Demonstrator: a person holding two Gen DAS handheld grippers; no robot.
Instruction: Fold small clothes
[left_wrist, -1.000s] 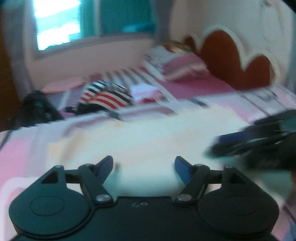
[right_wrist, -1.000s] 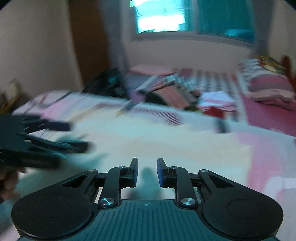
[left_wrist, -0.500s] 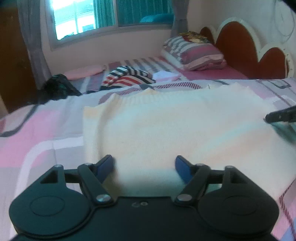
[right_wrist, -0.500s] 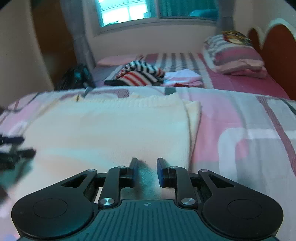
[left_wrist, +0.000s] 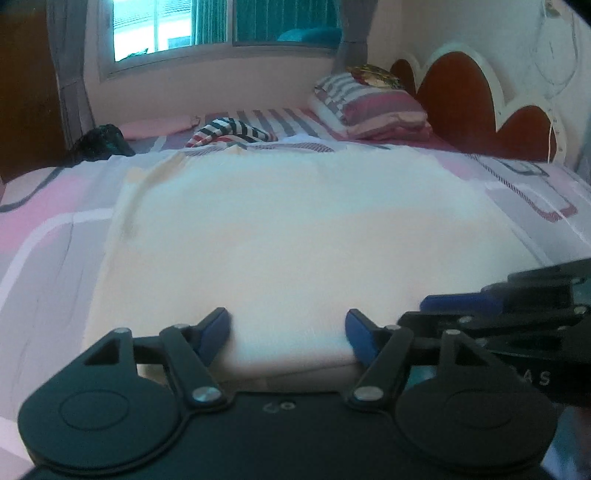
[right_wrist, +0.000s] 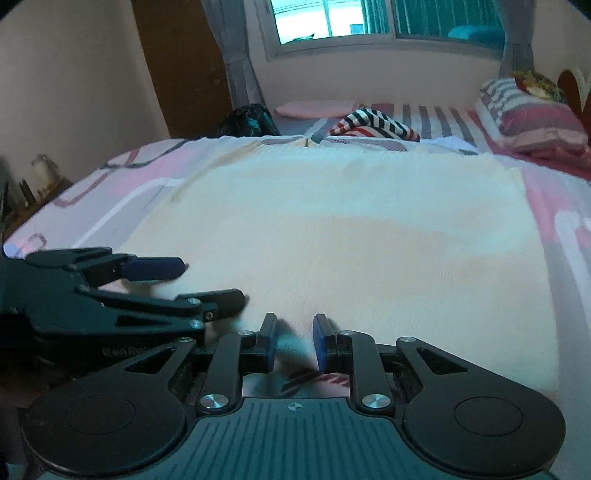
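We have the cream garment (left_wrist: 295, 236) spread flat on the bed (left_wrist: 55, 236), its near hem right at our jaws. Our left gripper (left_wrist: 287, 332) gapes wide and holds nothing; our right gripper (right_wrist: 294, 339) stands narrowly parted, also empty. We judge every fold remains ahead.

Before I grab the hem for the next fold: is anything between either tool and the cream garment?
Nothing visible. The left tool and right tool both sit open at the near edge of the cream garment, close beside each other. The striped clothes lie far behind it.
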